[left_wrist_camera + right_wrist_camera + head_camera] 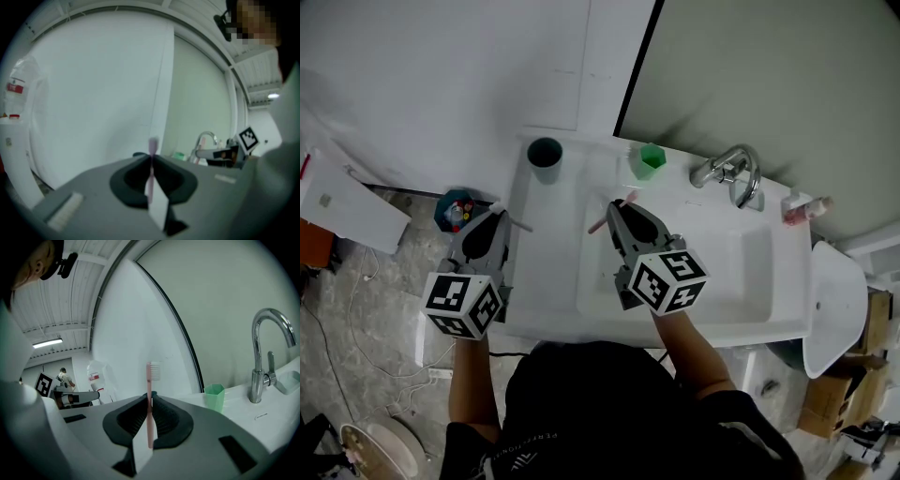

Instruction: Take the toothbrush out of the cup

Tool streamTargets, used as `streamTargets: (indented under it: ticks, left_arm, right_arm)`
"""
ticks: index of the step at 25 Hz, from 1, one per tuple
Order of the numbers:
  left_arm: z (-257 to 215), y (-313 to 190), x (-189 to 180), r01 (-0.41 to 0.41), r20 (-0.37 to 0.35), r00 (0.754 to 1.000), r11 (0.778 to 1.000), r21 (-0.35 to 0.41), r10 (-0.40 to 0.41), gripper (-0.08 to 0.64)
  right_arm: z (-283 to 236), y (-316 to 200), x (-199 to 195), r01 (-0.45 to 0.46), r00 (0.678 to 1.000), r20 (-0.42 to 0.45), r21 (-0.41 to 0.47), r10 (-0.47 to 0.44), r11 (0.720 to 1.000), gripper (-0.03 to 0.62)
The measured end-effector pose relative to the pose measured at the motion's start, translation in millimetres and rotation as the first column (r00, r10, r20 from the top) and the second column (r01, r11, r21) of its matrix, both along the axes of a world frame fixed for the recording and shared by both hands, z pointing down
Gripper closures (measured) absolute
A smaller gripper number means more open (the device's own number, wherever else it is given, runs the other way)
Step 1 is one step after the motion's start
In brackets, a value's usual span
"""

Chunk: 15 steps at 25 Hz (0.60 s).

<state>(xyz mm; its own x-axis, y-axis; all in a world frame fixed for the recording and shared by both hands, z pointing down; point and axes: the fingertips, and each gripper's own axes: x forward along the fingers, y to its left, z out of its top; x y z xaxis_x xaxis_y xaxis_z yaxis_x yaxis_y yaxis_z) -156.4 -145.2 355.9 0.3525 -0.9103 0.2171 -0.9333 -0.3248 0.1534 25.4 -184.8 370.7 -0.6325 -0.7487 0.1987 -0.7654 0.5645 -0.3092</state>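
Left gripper (499, 214): clamped on lilac toothbrush (151, 161)
Right gripper (617, 206): clamped on pink toothbrush (149, 404)
Both clear of teal cup (545, 155) at the worktop's (546, 277) back-left corner, and green cup (651, 157)
Extraction judged done; next, set down gently

Head view: high up, pointing steeply down on the sink (741, 281), mid range, whole basin in frame. Left gripper view: sits right behind its own jaws, low, near level, facing the white wall (93, 93). Right gripper view: same setup, angled more toward the tap (262, 357). All three catch the tap and green cup (214, 396).
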Motion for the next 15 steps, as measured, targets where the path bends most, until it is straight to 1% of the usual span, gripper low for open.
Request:
streamTargets:
  ticks: [15]
  left_arm:
    - [-4.6, 0.1, 4.0, -0.008, 0.005, 1.000, 1.000, 0.019, 0.008, 0.534]
  right_arm:
    - [2.8, 1.6, 0.9, -0.006, 1.000, 0.003, -0.010, 0.006, 1.000, 0.561]
